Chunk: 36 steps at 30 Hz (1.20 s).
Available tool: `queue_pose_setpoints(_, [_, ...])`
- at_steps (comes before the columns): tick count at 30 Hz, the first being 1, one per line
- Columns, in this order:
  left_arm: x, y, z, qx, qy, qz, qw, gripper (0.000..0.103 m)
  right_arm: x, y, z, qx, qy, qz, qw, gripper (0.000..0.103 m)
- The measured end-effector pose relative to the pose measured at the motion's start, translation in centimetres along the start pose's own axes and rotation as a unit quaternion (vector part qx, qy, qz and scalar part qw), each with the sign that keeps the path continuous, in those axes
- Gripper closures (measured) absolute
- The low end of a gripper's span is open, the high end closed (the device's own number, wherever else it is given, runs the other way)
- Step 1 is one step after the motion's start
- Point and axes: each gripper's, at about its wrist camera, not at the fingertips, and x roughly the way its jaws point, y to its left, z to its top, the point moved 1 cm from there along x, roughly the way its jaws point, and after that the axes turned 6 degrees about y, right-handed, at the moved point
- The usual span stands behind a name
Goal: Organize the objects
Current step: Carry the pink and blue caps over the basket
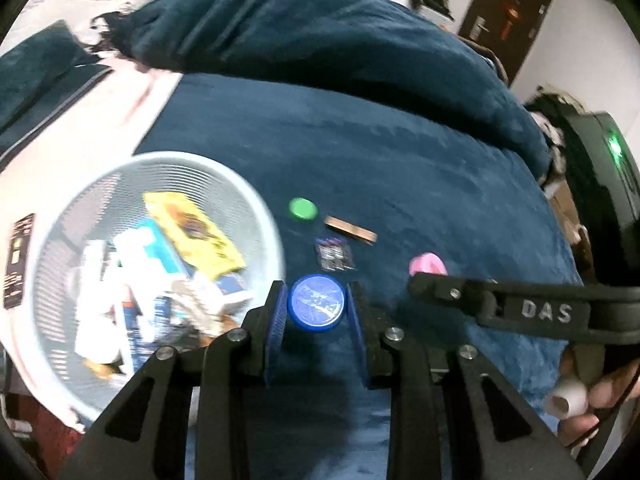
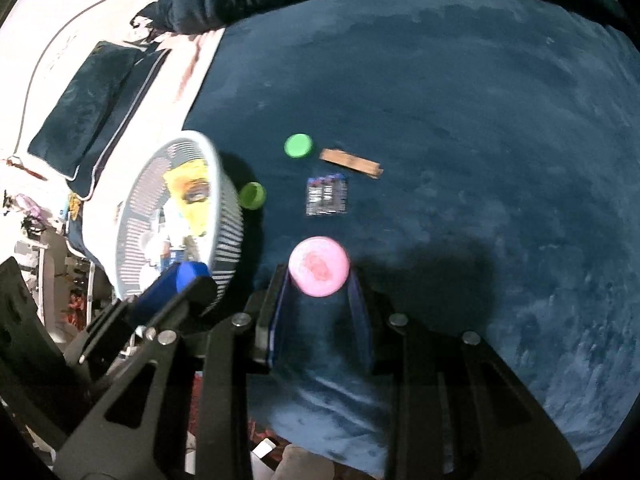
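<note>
Between our left gripper's (image 1: 317,312) jaws sits a blue cap (image 1: 316,303), its flat face toward the camera; both pads flank it closely, and we appear to be pinching it, held up beside the white basket (image 1: 256,204). Our right gripper (image 2: 319,280) carries a pink cap (image 2: 319,266) at the tips of its jaws, each edge meeting a pad, so we read that as a pinch too. Both hang above the dark blue bed (image 2: 460,120).

Loose on the bed beyond the jaws lie a green cap (image 2: 298,145), a brown stick (image 2: 351,163) just right of it, and a dark packet (image 2: 326,195) nearer us. A second, lighter green cap (image 2: 252,195) rests against the basket's wall. Inside the basket we see a yellow packet (image 1: 196,232) atop a blurred heap of boxes.
</note>
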Motion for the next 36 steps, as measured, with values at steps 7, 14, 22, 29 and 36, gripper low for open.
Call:
queue_pose_setpoints(7, [-1.3,3.9,0.4,-0.043,-0.003,0.033,0.9985,0.073,0.3,3.8,0.0,-0.032,-0.004,0.016,0.999,0.073])
queue_pose_setpoints(14, [-2.0,7.9,0.0,-0.079,0.002,0.062,0.995,0.073,1.1,6.9,-0.4,-0.061,0.0,0.025,0.998,0.073])
queue_pose_setpoints(22, [-2.2,10.8,-0.2,-0.097,0.007,0.082,0.9918,0.073,2.4,9.6,-0.6,-0.086,0.008,0.032,0.996,0.073])
queue_pose_setpoints(29, [-2.1,12.3,-0.2,-0.108,0.009,0.091,0.99,0.073,3.4,11.1,-0.8,-0.103,0.014,0.033,0.994,0.073])
queue_pose_setpoints(36, [-2.0,13.6,-0.4,-0.118,0.011,0.094,0.9885,0.073,4.0,11.9,-0.9,-0.113,0.02,0.034,0.993,0.073])
